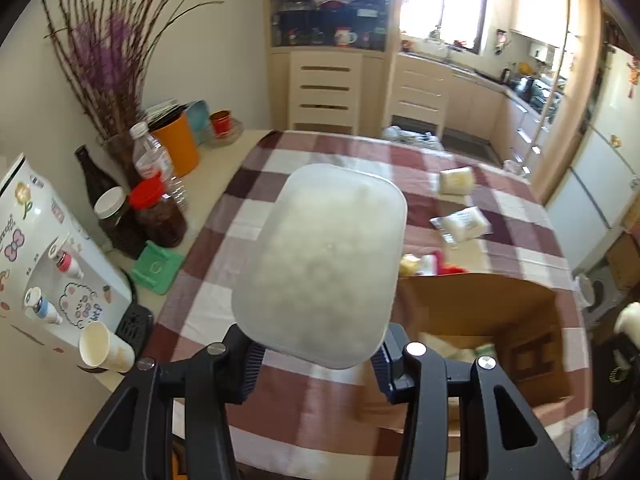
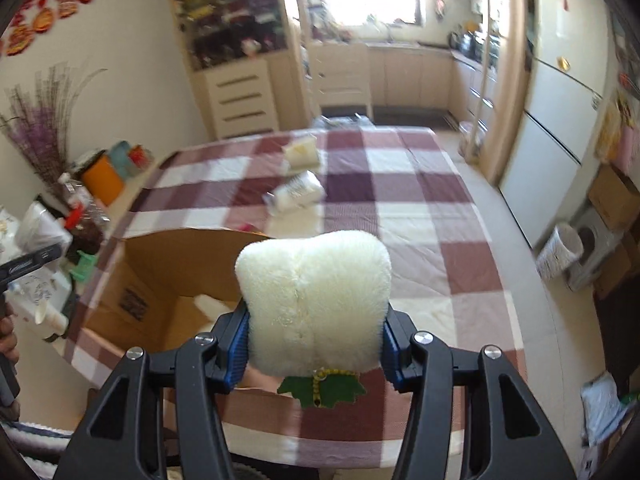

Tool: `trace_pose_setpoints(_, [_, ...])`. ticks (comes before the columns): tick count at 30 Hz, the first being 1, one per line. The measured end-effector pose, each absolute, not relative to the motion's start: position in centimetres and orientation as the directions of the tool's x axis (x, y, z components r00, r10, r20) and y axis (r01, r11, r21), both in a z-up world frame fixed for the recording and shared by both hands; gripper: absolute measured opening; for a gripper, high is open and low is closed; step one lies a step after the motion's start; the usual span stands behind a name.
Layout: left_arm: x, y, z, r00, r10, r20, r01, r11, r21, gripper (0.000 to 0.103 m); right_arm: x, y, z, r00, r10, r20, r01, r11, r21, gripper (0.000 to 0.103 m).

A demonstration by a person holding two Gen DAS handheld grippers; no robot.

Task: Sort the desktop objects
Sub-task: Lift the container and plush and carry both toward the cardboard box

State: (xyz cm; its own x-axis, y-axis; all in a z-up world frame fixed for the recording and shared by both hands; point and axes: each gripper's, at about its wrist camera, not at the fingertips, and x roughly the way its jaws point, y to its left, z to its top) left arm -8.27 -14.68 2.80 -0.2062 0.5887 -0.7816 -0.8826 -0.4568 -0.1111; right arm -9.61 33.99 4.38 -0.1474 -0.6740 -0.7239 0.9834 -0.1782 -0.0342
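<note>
Holdings, two grippers above a checked bench.

Left gripper: jaws pinching a frosted tub by its near end, one pad on each side. Tub is raised above the bench, tilted up and away, just left of the box. Contents cannot be told through the cloudy wall. Judged stiff, light, smooth-skinned and liable to slip; the grip sits low on a long body, so it may pivot. A hold nearer the middle would steady it.

Right gripper: jaws pinching a cream plush across its lower part, pile bulging around the pads. A green leaf tag on a beaded chain hangs beneath. Plush is held in the air at the right edge of the box. Judged soft, very light, unbreakable; it squashes under pressure, so a firm squeeze across the body suits.

Box: brown cardboard, open-topped, on the near bench between the two grippers, some pale items inside.

Loose on bench, beyond the box: two pale packets, well apart from both grippers; a red and yellow item touching the far wall of the box.
</note>
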Motion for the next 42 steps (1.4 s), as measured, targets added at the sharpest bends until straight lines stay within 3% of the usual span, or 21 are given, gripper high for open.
trace_pose_setpoints(11, [-2.5, -13.1, 3.8, -0.095, 0.564, -0.821, -0.932, -0.34, -0.126, 0.046, -4.3, 34.4, 4.8, -0.037, -0.704, -0.71, 0.999, -0.055, 0.002, 0.054])
trace_pose_setpoints(26, [-0.1, -12.5, 2.4, -0.041, 0.516, -0.856, -0.959, -0.26, -0.111, 0.046, -2.2, 34.2, 4.4, -0.021, -0.707, -0.707, 1.0, -0.003, -0.027, 0.054])
trace_pose_setpoints(42, [0.6, -12.3, -0.5, 0.076, 0.327, -0.942, -0.969, -0.2, -0.148, 0.046, -0.5, 33.8, 4.3, -0.014, -0.719, -0.695, 0.997, 0.044, -0.066, 0.054])
